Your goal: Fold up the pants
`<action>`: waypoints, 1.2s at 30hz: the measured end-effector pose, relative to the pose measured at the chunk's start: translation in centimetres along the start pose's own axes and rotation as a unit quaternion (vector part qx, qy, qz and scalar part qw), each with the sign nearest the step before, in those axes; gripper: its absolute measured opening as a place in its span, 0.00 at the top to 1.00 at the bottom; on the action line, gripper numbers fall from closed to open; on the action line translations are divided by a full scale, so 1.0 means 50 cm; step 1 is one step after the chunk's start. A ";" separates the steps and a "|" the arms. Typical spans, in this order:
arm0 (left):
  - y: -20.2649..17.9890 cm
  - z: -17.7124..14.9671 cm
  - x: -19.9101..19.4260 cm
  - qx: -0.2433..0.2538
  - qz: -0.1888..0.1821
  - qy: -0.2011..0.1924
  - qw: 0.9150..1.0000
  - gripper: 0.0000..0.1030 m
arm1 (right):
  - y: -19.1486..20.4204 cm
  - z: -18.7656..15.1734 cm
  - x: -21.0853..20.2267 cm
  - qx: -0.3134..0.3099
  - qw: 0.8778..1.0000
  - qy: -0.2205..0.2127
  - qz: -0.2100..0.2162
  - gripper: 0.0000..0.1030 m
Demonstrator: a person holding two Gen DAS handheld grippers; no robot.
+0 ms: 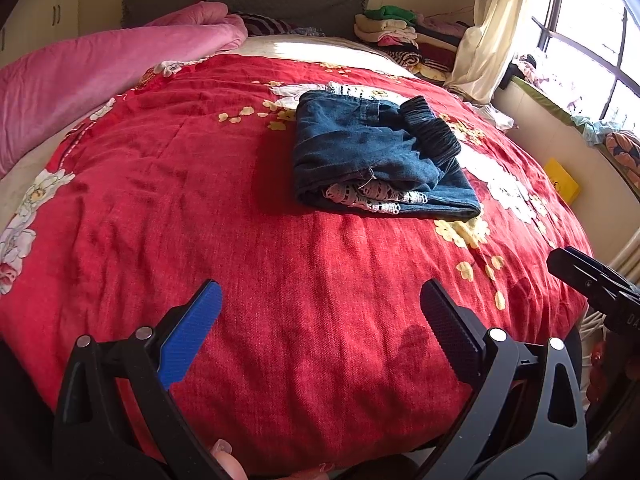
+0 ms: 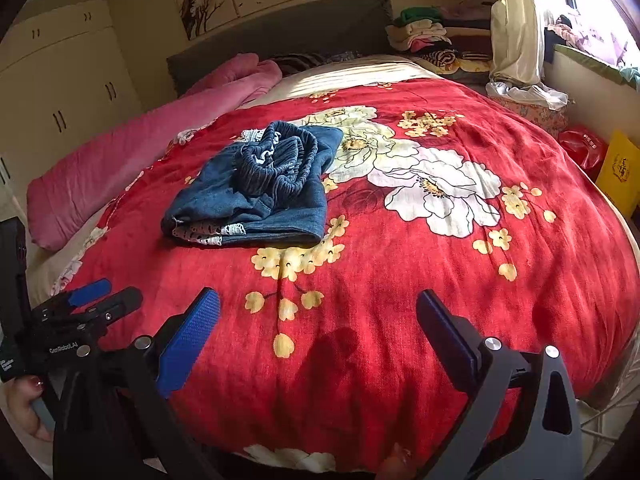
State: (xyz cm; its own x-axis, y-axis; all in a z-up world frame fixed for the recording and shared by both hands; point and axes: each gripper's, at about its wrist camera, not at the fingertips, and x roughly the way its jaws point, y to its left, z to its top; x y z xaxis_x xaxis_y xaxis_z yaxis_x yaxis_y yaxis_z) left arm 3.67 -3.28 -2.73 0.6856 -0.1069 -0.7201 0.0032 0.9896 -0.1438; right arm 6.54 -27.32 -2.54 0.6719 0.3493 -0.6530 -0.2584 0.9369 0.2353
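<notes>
Bedding fills both views: a red chenille bedspread printed with white and yellow flowers (image 1: 280,280) is spread over the bed, and a pink plush quilt (image 1: 100,68) is bunched along its left edge. A grey padded headboard (image 2: 280,36) is seen behind, with cream wardrobe doors (image 2: 60,80) to the left and a window with a pale curtain (image 1: 488,28) to the right. A stack of folded clothes in green, cream, pink and dark red (image 1: 404,36) is piled at the far right corner by the curtain.

The folded dark blue denim pants with white lace trim (image 1: 372,160) are laid on the bedspread, well apart from both grippers; the ribbed elastic waistband (image 2: 276,164) is left rumpled on top and lace shows at the near fold.

A yellow flat box with dark printing (image 2: 620,168) is propped by the right wall, its marking too small to be read, beside a red bag (image 2: 582,148).

The left gripper (image 1: 320,312) is held with its jaws spread wide above the near bedspread, nothing between them. The right gripper (image 2: 318,316) is likewise spread wide and empty. "GenRobot.AI" is read on the left gripper's body in the right wrist view.
</notes>
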 end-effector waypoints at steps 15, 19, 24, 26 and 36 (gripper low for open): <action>0.004 0.002 -0.003 -0.003 0.013 -0.002 1.000 0.09 | -0.001 -0.001 -0.002 0.000 1.000 0.000 -0.003 0.05; 0.006 0.001 -0.004 -0.005 0.016 -0.002 1.000 0.09 | 0.001 0.000 -0.003 -0.002 1.000 -0.001 -0.003 0.05; 0.007 0.003 -0.005 -0.004 0.021 -0.005 1.000 0.09 | 0.001 -0.002 0.000 -0.005 1.000 0.000 -0.005 0.05; 0.008 0.003 -0.004 -0.005 0.023 -0.004 1.000 0.09 | 0.001 -0.003 0.000 -0.004 1.000 0.001 -0.006 0.05; 0.008 0.002 -0.001 -0.003 0.025 0.001 1.000 0.09 | 0.000 -0.004 0.002 -0.005 1.000 0.002 -0.005 0.05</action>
State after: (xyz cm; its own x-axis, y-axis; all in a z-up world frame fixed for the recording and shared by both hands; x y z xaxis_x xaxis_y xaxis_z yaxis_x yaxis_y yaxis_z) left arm 3.71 -2.86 -2.66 0.6837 -0.0568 -0.7275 -0.0355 0.9932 -0.1109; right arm 6.48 -27.31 -2.73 0.6715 0.3400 -0.6584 -0.2588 0.9402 0.2215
